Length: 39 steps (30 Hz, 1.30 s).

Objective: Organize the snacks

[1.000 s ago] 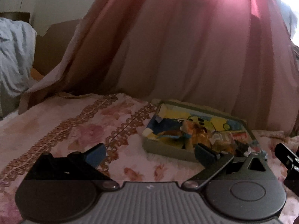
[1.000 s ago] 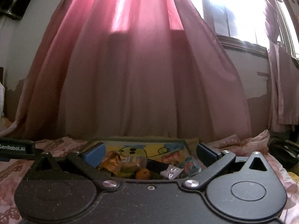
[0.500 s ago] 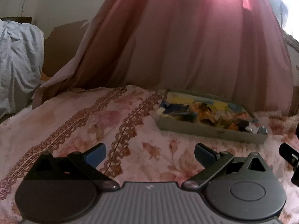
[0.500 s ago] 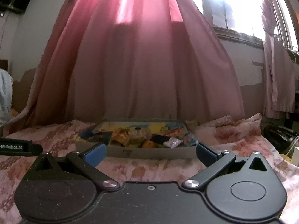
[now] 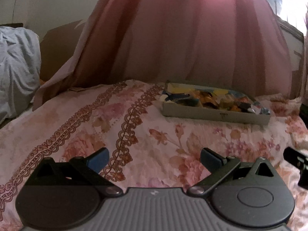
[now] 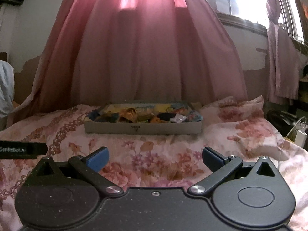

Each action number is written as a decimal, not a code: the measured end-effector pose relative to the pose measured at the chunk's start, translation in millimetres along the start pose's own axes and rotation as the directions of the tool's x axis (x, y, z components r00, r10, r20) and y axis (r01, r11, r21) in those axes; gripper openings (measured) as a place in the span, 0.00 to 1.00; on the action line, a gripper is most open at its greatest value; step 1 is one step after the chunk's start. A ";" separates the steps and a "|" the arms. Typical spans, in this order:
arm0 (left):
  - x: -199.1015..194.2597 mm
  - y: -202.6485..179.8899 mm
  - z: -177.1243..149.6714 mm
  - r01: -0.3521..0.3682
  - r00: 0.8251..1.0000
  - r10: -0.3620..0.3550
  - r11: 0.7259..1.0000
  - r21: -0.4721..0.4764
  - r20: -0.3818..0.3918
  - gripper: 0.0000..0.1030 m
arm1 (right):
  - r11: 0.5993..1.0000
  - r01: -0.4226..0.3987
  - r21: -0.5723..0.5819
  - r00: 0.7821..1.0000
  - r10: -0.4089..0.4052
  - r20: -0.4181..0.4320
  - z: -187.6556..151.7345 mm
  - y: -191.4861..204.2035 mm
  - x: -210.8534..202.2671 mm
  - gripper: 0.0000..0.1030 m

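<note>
A shallow grey box lies on the floral bedspread, well ahead of both grippers. It holds several snack packets in yellow, orange and blue wrappers. My left gripper is open, low over the bedspread, with nothing between its blue-padded fingers; the box is ahead and to its right. My right gripper is open too and empty, pointing straight at the box's front wall. The tip of the right gripper shows at the left wrist view's right edge.
A pink floral bedspread covers the bed. Pink curtains hang behind the box. A pale blue bundle of cloth lies far left. A dark object and white cable sit off the bed's right side.
Both grippers have pulled back from the box, which now looks smaller and farther away. More bedspread lies between the fingers and the box. Both stayed open and empty.
</note>
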<state>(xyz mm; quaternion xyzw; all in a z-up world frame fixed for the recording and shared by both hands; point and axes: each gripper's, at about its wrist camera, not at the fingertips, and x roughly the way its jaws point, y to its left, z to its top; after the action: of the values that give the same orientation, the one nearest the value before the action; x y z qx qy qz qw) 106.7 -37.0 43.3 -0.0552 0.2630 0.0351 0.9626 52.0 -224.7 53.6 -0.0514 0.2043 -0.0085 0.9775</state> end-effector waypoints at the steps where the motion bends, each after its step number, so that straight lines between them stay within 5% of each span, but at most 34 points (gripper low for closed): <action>1: -0.2 -0.8 -1.8 0.002 1.000 -0.002 1.000 0.008 -0.002 0.99 | 1.000 0.005 -0.001 1.000 -0.005 -0.003 -0.8 0.1 0.4 0.99; 39: 0.4 1.3 -9.2 0.003 1.000 -0.002 1.000 0.019 -0.019 1.00 | 0.999 0.001 -0.035 0.999 -0.003 -0.053 -6.9 5.9 10.5 0.99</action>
<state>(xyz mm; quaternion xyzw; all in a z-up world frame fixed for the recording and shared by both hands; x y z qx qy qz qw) 102.3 -36.8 35.1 -0.0466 0.2724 0.0307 0.9606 58.8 -219.9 42.5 -0.0684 0.2300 -0.0074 0.9708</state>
